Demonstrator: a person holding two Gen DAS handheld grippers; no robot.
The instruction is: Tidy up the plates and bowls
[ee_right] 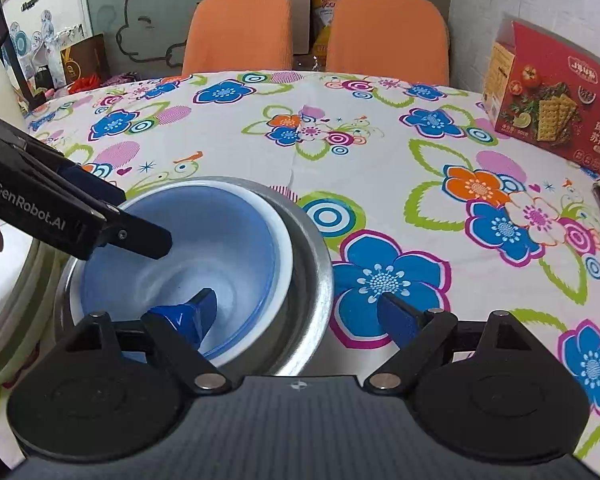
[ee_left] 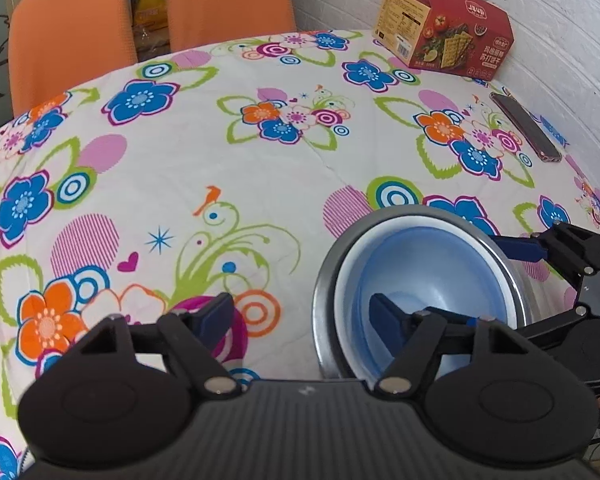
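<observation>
Blue bowl (ee_right: 188, 256): it is seen low and left of middle in the right wrist view, and low and right in the left wrist view. It is nested inside the other bowls, so less room is taken up.
White bowl (ee_right: 286, 240): only its rim is seen around the blue bowl. It is tucked between the blue one and the metal one.
Metal bowl (ee_right: 316, 280): it is the biggest, so it is kept on the outside, at the bottom of the stack, standing on the cloth.
Right gripper (ee_right: 296, 316): its jaws are spread wide and nothing is gripped. One finger is dipped inside the blue bowl and the other is outside the metal bowl, so the stacked rims are straddled, likely ready for a pinch.
Left gripper (ee_left: 300, 316): its jaws are also spread wide, with nothing gripped. One finger is over the blue bowl and the other is over the cloth. The stack is likely being met from both sides.
Pale dish (ee_right: 8, 304): part of it is seen at the lower left edge of the right wrist view, just beside the stack. What it is cannot be told.
Cloth (ee_left: 204, 152): the table is covered by it, with bright flowers.
Box (ee_left: 444, 28): it is kept at the upper right, well apart.
Phone (ee_left: 526, 128): it is laid by the right edge, out of the way.
Chairs (ee_left: 72, 32): two orange ones are pushed in at the top.
</observation>
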